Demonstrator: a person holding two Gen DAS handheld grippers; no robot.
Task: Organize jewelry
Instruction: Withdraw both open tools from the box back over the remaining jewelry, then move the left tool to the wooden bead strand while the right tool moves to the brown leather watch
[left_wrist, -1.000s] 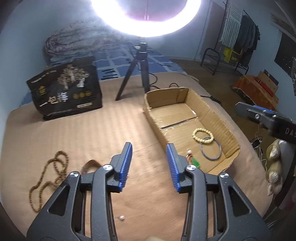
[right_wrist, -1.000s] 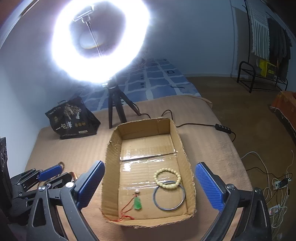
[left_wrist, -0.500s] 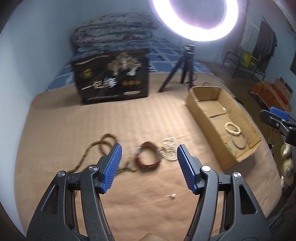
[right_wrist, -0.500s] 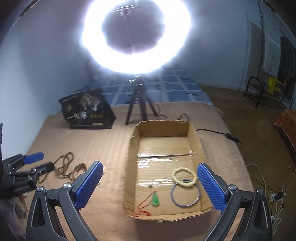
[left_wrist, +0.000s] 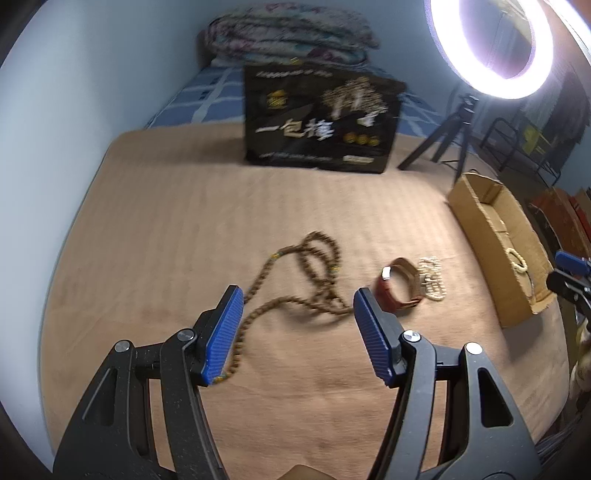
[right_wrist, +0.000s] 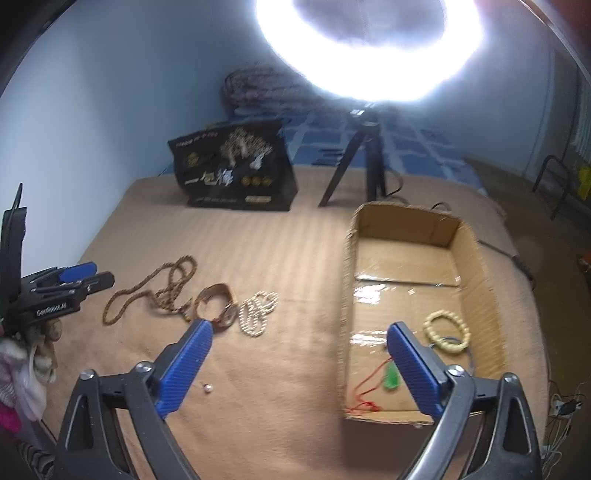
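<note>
Ribbed blue pads (left_wrist: 223, 332) flank looped wooden-bead necklace (left_wrist: 295, 280).

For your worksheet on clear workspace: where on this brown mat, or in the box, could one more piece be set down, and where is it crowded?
Free: the mat between the black bag and the jewellery row, and the cardboard box's far half. Crowded: the brown bead necklace, leather bracelet and white bead strand lie close together; the box's near end holds the cream bracelet and green pendant.
</note>
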